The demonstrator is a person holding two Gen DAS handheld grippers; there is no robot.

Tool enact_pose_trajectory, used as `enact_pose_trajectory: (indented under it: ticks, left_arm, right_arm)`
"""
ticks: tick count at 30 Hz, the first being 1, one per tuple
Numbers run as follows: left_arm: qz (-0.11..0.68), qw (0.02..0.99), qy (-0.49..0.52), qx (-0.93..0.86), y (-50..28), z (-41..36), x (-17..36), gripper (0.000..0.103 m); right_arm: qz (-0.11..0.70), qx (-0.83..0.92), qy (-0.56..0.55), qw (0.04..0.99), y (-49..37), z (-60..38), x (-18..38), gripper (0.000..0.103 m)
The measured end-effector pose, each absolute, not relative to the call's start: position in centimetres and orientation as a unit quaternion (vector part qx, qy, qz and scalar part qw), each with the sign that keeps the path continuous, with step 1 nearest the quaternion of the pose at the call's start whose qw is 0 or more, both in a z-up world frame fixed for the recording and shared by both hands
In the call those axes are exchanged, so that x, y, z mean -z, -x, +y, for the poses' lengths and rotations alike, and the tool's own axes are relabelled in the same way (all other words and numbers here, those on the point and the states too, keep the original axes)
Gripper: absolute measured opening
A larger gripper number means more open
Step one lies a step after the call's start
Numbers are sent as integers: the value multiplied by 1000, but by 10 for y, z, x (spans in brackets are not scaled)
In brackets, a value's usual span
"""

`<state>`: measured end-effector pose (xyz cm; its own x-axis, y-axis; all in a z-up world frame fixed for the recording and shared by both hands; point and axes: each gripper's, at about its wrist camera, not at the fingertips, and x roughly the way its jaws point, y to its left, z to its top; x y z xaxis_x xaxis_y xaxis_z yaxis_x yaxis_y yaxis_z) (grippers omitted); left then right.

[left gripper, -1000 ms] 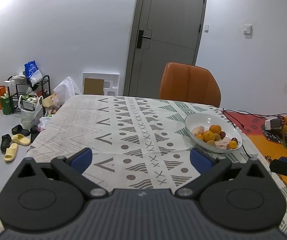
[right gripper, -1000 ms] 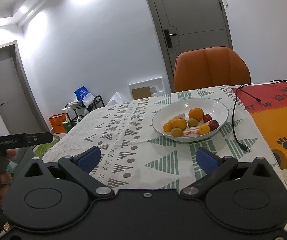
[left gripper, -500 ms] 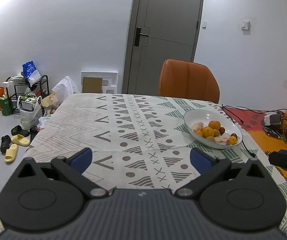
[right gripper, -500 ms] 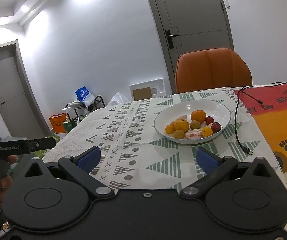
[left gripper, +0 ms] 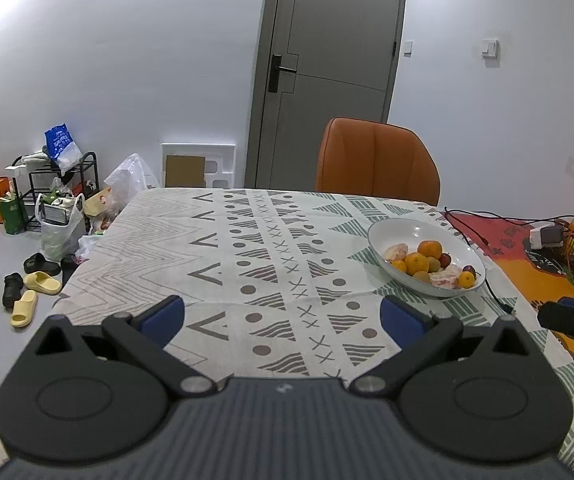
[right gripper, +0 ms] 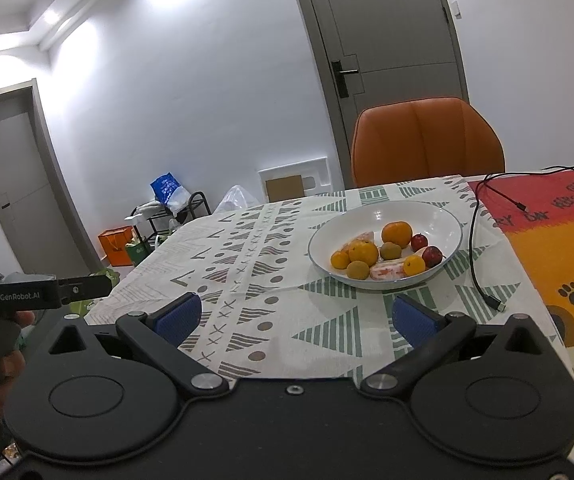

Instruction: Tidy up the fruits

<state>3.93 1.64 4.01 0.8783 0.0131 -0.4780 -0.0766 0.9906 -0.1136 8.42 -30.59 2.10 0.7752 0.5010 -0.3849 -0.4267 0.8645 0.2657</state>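
Both blue-padded grippers, left [left gripper: 282, 316] and right [right gripper: 294, 318], hover wide apart and empty short of the white ceramic bowl [right gripper: 439, 216] on the patterned tablecloth [left gripper: 247, 248], which holds about four orange, two red, two greenish-brown fruits and two pink pieces, fitting either sorting finished or pending.

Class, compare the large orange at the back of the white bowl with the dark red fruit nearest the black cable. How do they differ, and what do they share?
The large orange is bright orange and clearly bigger; the dark red fruit is deep red, glossy and much smaller. The orange sits farther back in the white bowl, the red fruit nearer the rim on the black cable side. Both are round, whole and lie inside the bowl.
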Motion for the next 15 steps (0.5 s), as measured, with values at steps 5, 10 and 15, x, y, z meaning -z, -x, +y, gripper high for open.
enact_pose_trajectory:
  ticks: [5, 10, 15]
  left_arm:
    - [246, 967, 65, -23, -39, 16, -40, 103]
    - [247, 967, 64, -24, -40, 17, -40, 103]
    - [247, 967, 63, -24, -39, 17, -39, 103]
  right_arm:
    - [225, -246, -82, 939, -84, -306, -22, 103]
    - [226, -246, -81, 939, -84, -306, -22, 103]
    - [226, -245, -83, 939, -84, -306, -22, 103]
